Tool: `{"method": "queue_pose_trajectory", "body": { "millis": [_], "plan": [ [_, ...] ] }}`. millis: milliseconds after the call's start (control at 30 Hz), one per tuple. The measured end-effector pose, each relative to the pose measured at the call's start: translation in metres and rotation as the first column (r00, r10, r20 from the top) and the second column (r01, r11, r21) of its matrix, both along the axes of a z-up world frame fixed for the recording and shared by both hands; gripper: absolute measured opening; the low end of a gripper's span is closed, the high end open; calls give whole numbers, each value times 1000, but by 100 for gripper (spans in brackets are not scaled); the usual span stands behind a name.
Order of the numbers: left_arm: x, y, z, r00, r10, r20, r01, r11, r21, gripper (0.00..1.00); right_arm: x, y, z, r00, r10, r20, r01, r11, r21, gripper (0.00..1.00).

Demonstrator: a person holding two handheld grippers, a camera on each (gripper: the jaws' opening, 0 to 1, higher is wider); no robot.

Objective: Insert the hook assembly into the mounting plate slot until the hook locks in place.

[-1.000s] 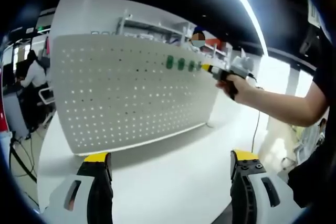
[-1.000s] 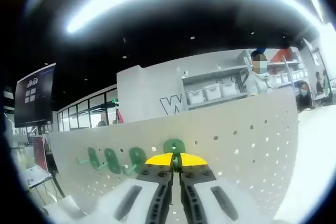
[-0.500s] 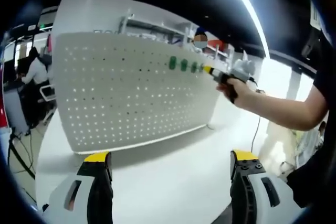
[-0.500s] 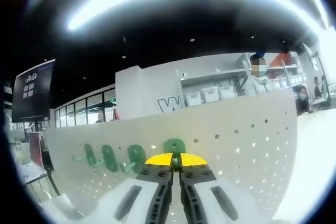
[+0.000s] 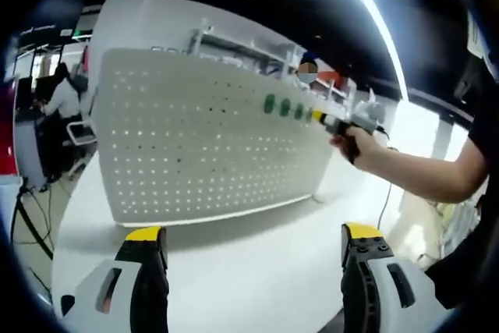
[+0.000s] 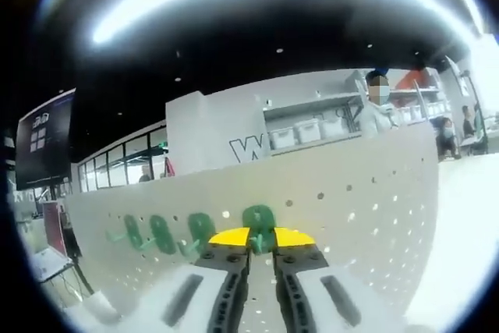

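1. Four green hooks are sitting in a row on the white pegboard (image 6: 366,193); the nearest green hook (image 6: 258,218) is lying right at the tips of my right gripper (image 6: 262,238), with the other three hooks (image 6: 168,233) trailing off to the left of the fingers.
2. I am keeping the right fingers narrow, nearly together, and a sliver of green is showing between the yellow tips, so I am judging them to be pinching the hook's stem against the board.
3. I am holding the left gripper (image 5: 253,243) back with its fingers standing wide and gripping nothing, low over the white desk (image 5: 249,263). Ahead of them the pegboard (image 5: 203,146) is standing upright, and up to the right the person's hand (image 5: 351,142) is pressing the right gripper to the end of the hook row (image 5: 287,107).
4. I am guessing the hook is light, stiff moulded plastic, fairly slick, so it is likely snapping in rather than bending. Taking hold at the stem close to the backplate looks best, pushing square to the board so the tabs are not twisting.
5. I cannot tell whether the hook is already locking; its tabs are hidden behind the fingers.
6. Small white bins (image 6: 308,132) are sitting on shelving beyond the board; their contents are too small to make out.
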State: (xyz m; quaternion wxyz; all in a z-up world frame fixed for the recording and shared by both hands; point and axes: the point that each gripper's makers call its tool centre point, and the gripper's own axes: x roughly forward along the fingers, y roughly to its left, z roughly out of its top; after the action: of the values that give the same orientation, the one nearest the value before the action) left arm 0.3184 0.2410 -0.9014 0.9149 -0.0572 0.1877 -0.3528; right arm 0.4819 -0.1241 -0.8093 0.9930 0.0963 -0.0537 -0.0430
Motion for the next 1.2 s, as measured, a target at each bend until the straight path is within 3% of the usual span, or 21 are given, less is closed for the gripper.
{"method": "queue_pose_trajectory", "body": {
  "millis": [133, 233, 333, 467, 533, 633, 767, 933, 1033, 1200],
  "plan": [
    [-1, 3, 2, 1000, 7, 17, -7, 1000, 7, 94, -8, 3, 18, 999, 10, 38, -10, 1000, -5, 15],
    [-2, 5, 1, 1000, 14, 12, -14, 1000, 1, 95, -15, 5, 31, 998, 15, 68, -14, 1000, -17, 21],
    [-4, 8, 2, 1000, 22, 15, -21, 1000, -4, 95, -23, 12, 31, 997, 46, 60, -46, 999, -3, 31],
    [-4, 11, 4, 999, 27, 17, -27, 1000, -6, 96, -39, 22, 13, 996, 81, -35, -83, 995, -62, 46],
    [-4, 12, 5, 999, 27, 18, -27, 1000, -6, 97, -49, 28, 8, 995, 91, -52, -95, 992, -88, 52],
    [-4, 13, 7, 999, 27, 23, -26, 1000, -9, 97, -64, 36, -5, 986, 126, -111, -135, 987, -82, 57],
    [-6, 13, 8, 999, 24, 26, -24, 1000, -7, 98, -80, 37, -9, 983, 119, -137, -133, 986, -97, 73],
    [-10, 11, 10, 999, 18, 32, -18, 1000, -5, 98, -96, 40, -21, 976, 133, -174, -152, 984, -96, 83],
    [-11, 10, 13, 999, 14, 44, -14, 1000, -7, 99, -109, 46, -46, 947, 158, -280, -196, 974, -113, 85],
    [-14, 7, 14, 999, 6, 43, -5, 1000, -3, 100, -130, 52, -70, 929, 178, -324, -207, 977, -56, 95]
  ]
}}
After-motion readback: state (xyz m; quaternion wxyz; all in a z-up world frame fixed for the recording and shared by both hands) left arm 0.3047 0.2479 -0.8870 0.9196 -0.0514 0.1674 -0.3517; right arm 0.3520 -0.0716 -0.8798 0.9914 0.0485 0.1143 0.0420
